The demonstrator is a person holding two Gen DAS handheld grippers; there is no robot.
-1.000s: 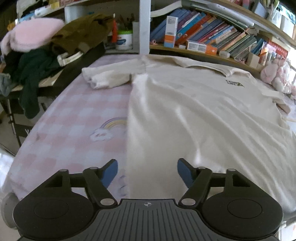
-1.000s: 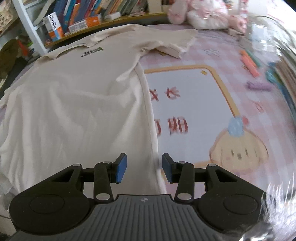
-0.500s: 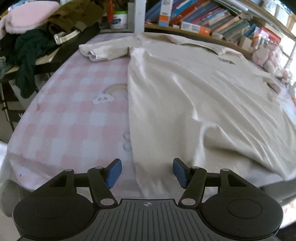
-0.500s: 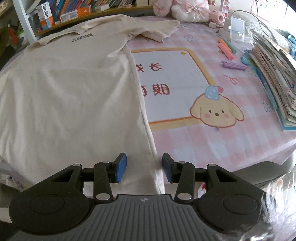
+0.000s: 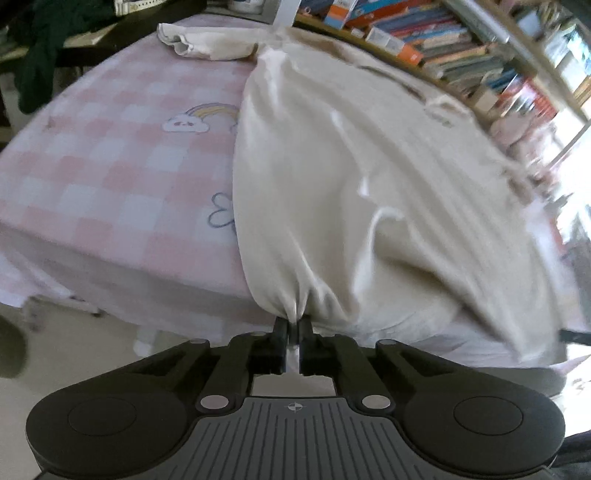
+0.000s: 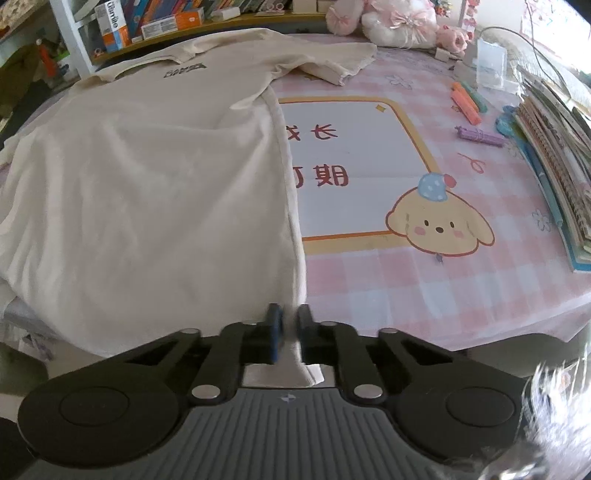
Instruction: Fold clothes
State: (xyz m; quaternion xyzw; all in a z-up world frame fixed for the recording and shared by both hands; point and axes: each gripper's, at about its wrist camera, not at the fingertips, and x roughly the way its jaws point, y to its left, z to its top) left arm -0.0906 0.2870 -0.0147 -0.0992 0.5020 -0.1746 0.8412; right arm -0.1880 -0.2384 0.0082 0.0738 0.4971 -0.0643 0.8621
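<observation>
Both claws, spread apart a moment ago, are now pinched onto the bottom hem of the cream T-shirt (image 6: 147, 177). My left claw (image 5: 293, 325) grips the hem's left corner, where the fabric bunches into a gathered point between its fingers. My right claw (image 6: 290, 321) grips the hem's right corner, with a strip of cloth hanging down between its blue pads (image 6: 275, 332). Most of the shirt lies spread face up on the table (image 6: 424, 284), which is covered by a pink checked cloth; its collar points toward a bookshelf (image 6: 155, 22) at the far side, and its hem hangs over the near edge. To the right lie a puppy-print mat (image 6: 354, 147), pens (image 6: 467, 103) and stacked notebooks (image 6: 554, 158).
</observation>
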